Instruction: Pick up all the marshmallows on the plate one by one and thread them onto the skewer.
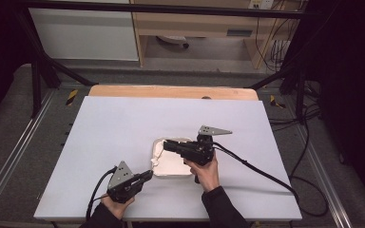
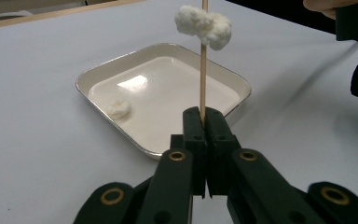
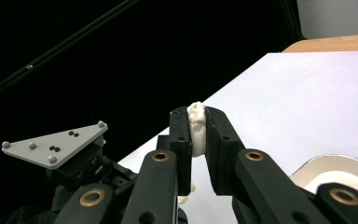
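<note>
both fingers clamped: left gripper (image 2: 204,122) on skewer (image 2: 203,74), right gripper (image 3: 197,122) on white lump (image 3: 197,128)

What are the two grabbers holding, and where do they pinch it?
The left gripper pinches a thin wooden skewer near its lower end. The right gripper squeezes a fluffy white marshmallow-like lump across its middle.

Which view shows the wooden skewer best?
The left gripper view: the skewer rises from the shut left gripper, with a white lump speared on it. In the high view it is too thin to tell. The right gripper view gives no skewer.
</note>
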A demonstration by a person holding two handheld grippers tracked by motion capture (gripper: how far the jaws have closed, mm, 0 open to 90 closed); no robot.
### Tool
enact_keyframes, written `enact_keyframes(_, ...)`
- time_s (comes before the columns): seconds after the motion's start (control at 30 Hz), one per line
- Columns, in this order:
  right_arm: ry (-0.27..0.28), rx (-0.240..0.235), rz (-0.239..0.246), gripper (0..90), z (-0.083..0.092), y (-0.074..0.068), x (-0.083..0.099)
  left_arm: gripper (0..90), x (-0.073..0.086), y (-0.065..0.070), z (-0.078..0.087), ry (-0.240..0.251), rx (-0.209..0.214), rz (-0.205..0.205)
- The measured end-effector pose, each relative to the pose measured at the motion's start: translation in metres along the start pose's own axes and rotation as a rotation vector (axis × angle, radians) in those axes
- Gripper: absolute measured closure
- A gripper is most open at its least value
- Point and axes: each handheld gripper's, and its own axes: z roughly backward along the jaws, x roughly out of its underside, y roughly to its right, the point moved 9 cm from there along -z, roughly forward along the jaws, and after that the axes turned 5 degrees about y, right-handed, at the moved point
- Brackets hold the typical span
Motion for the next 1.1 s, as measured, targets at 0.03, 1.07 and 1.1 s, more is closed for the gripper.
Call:
enact_keyframes(0.03, 0.0, 0.0, 0.004, 82.6, 0.0, 0.0, 0.001, 88.6, 0.0, 0.0, -0.001, -0.001, -0.002, 0.001)
enact_keyframes(1.07, -0.034, 0.011, 0.071, 83.0, -0.001, -0.004, 0.016, 89.0, 0.003, 0.001, -0.005, -0.055, -0.019, -0.005)
enact_keyframes(1.1, -0.034, 0.013, 0.076, 83.0, -0.001, -0.004, 0.016, 89.0, 0.003, 0.001, -0.005, -0.056, -0.017, -0.005)
